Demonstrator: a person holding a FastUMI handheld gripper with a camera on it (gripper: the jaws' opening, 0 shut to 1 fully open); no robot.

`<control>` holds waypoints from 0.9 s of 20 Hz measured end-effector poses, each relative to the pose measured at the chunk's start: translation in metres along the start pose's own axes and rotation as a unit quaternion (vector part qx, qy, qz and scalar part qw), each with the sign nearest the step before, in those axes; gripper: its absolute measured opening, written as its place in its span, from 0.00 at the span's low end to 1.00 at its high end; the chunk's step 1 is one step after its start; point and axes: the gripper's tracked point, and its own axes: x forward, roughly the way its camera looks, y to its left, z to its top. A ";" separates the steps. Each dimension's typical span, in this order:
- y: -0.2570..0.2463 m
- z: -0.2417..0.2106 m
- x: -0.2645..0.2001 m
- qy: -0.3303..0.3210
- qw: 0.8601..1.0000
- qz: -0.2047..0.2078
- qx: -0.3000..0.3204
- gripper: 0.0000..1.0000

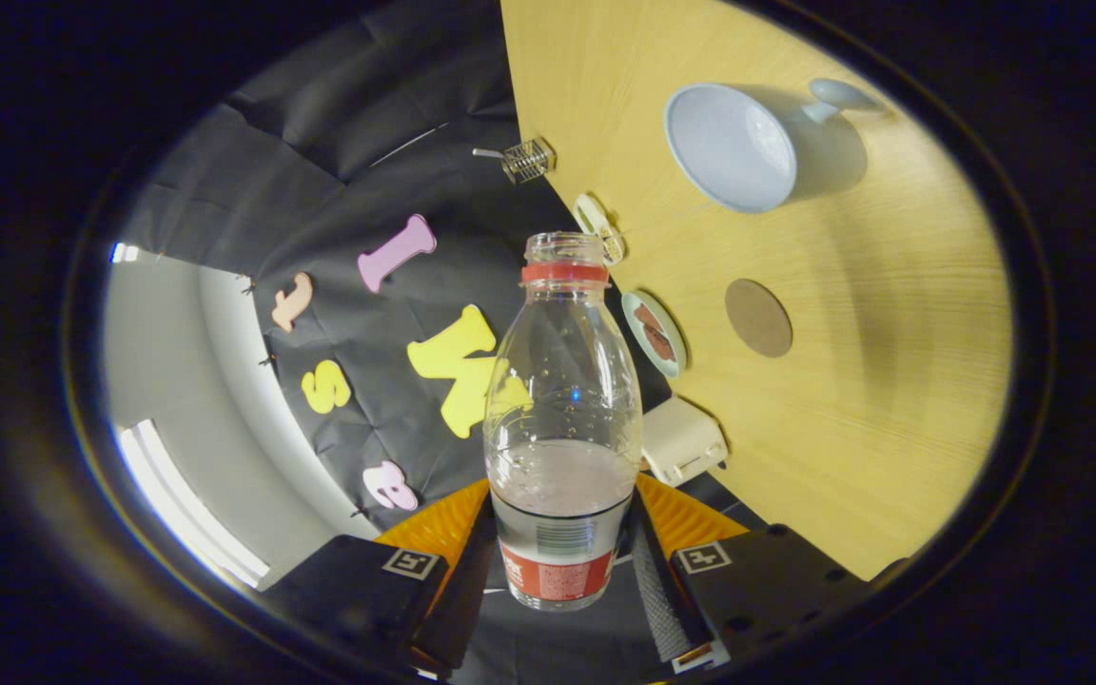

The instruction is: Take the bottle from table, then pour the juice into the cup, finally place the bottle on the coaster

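Gripper (562, 557) clamped on bottle (562, 419) low on its body, cap off, some juice (562, 476) inside, held clear of table (890, 381), with cup (731, 147) and coaster (758, 318) beyond on the tabletop.

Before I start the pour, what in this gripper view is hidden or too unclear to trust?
- Bottle: its base, cut off between the gripper fingers.
- Cup: its handle partly behind the body; the inside looks empty, but pale on pale is hard to judge.
- Small dish beside the coaster: seen edge-on, contents unclear.
- Wire item at the table edge: too small to identify.
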 end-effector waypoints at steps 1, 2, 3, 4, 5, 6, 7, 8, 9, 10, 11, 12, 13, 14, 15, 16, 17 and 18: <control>-0.003 0.000 0.000 0.000 1.000 -0.005 -0.014 0.76; -0.006 0.000 0.000 -0.001 1.000 -0.006 -0.028 0.76; -0.010 0.000 -0.001 0.000 0.999 -0.008 -0.043 0.76; -0.015 0.001 -0.002 -0.001 0.998 -0.013 -0.059 0.75; -0.019 0.000 -0.002 0.000 0.997 -0.017 -0.076 0.75; -0.021 -0.005 -0.004 0.002 0.995 -0.018 -0.096 0.75; -0.022 -0.010 -0.005 0.006 0.993 -0.018 -0.121 0.75; -0.024 -0.015 -0.004 0.011 0.988 -0.022 -0.155 0.75; -0.028 -0.020 -0.006 0.013 0.979 -0.028 -0.200 0.75; -0.031 -0.024 -0.006 0.013 0.968 -0.034 -0.249 0.76; -0.036 -0.026 -0.009 0.015 0.954 -0.042 -0.296 0.76; -0.033 -0.026 -0.007 0.017 0.939 -0.051 -0.338 0.76; -0.035 -0.027 -0.008 0.018 0.923 -0.059 -0.379 0.76; -0.037 -0.027 -0.010 0.018 0.905 -0.068 -0.420 0.76; -0.044 -0.026 -0.013 0.015 0.884 -0.081 -0.459 0.76; -0.051 -0.025 -0.014 0.016 0.863 -0.095 -0.496 0.76; -0.057 -0.026 -0.015 0.018 0.843 -0.105 -0.527 0.76; -0.060 -0.025 -0.016 0.019 0.825 -0.115 -0.554 0.76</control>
